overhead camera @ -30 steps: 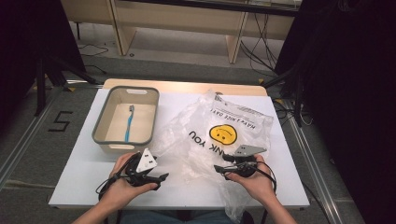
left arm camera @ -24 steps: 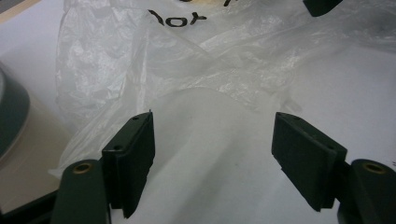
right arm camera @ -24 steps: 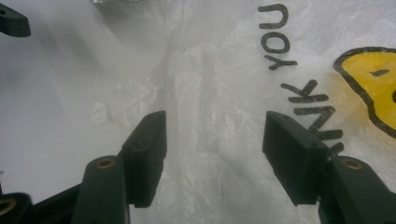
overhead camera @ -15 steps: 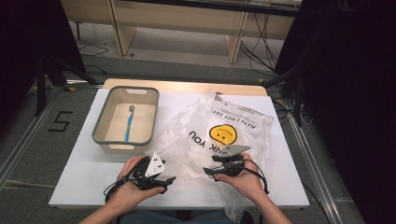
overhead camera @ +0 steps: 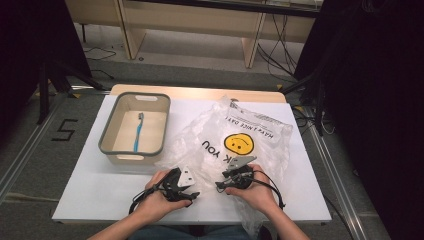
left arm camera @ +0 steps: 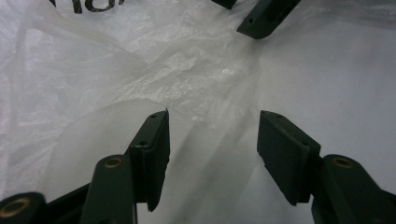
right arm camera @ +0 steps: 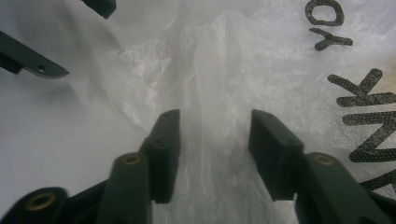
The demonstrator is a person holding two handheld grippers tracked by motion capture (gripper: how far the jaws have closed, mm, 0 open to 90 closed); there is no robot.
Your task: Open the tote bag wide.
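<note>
A crumpled clear plastic bag (overhead camera: 235, 145) with a yellow smiley and black lettering lies on the white table (overhead camera: 95, 190). My left gripper (overhead camera: 194, 195) sits at the bag's near edge and points right. In the left gripper view its jaws (left arm camera: 215, 116) have just been closing, and they stand apart over the bag's thin film (left arm camera: 140, 79) without pressing it. My right gripper (overhead camera: 220, 187) faces it from the right. Its jaws (right arm camera: 215, 114) have also been closing and straddle a raised fold of the bag (right arm camera: 210, 60), with a gap on both sides.
A grey-rimmed beige bin (overhead camera: 107, 147) at the table's left holds a blue toothbrush (overhead camera: 137, 132). The table's near edge runs just below both hands. Wooden furniture legs and cables lie on the floor beyond the table.
Both hands have moved inward toward each other along the bag's near edge, the left one to the right and the right one to the left. The bag and bin have stayed put.
</note>
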